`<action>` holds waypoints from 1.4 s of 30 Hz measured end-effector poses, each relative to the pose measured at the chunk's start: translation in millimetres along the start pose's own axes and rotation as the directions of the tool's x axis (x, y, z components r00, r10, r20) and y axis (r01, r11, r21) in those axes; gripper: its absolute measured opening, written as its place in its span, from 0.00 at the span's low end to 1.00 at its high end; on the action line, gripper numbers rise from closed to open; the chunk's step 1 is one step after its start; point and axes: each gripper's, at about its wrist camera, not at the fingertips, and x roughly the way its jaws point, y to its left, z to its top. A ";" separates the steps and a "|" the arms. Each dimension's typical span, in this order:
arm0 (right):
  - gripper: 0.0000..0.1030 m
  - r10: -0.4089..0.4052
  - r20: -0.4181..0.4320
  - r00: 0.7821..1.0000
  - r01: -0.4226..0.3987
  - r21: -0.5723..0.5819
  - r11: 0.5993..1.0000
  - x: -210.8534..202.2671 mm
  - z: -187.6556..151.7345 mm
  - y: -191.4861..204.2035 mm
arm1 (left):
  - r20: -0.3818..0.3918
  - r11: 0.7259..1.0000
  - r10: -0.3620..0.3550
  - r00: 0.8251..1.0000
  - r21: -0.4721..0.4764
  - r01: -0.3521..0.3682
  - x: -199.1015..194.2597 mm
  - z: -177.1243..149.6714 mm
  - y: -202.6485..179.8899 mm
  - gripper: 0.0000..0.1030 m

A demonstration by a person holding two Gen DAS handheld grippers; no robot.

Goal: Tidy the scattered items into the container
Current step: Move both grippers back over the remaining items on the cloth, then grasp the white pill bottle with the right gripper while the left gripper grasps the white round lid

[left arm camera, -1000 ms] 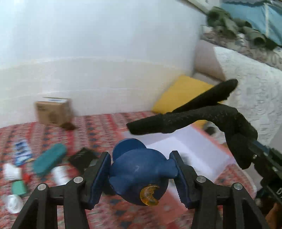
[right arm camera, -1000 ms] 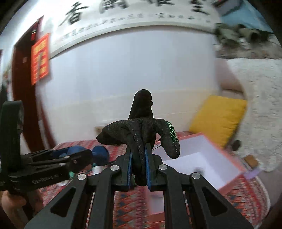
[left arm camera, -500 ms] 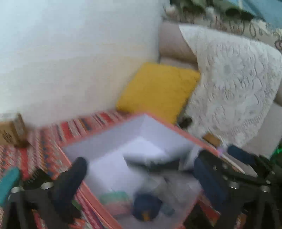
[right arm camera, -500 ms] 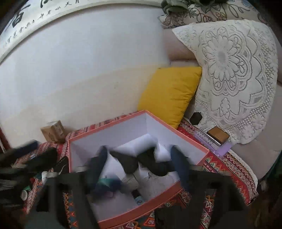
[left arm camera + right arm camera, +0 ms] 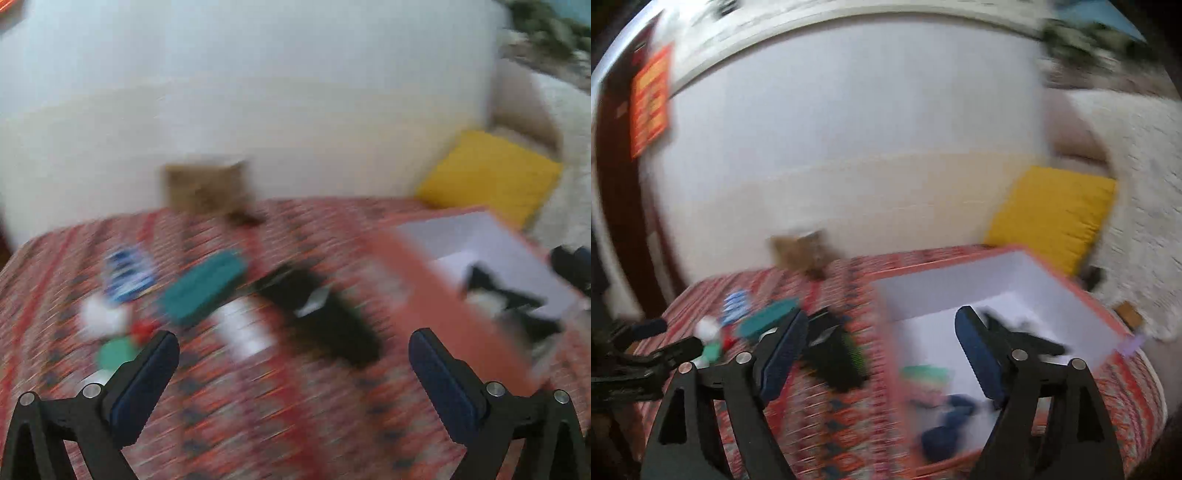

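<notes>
Both views are motion-blurred. The orange box [image 5: 439, 295] with a white inside sits on the patterned cloth at right; it also shows in the right wrist view [image 5: 1082, 295]. Inside it lie a black glove [image 5: 1030, 336], a blue toy [image 5: 945, 424] and a green item [image 5: 923, 373]. Scattered on the cloth left of the box are a teal case [image 5: 201, 291], a black item [image 5: 325, 325], a white item [image 5: 243, 328] and a blue-white packet [image 5: 125, 277]. My left gripper [image 5: 293, 369] is open and empty above the cloth. My right gripper [image 5: 882, 354] is open and empty over the box's left wall.
A brown cardboard box [image 5: 207, 188] stands by the white wall. A yellow cushion [image 5: 491, 177] and a lace-covered sofa lie at right. Small white, red and green pieces [image 5: 114, 332] lie at the cloth's left. The left gripper shows at left in the right wrist view [image 5: 646, 347].
The left gripper let go of the blue toy and the right let go of the black glove; both now lie in the box. Both grippers have swung back left toward the scattered items.
</notes>
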 end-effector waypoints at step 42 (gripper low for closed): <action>0.44 0.093 -0.496 0.863 -0.245 -0.251 0.937 273.7 -91.0 174.6 | -0.232 0.948 0.211 0.949 -0.189 -0.257 157.0 -80.4 178.0 0.99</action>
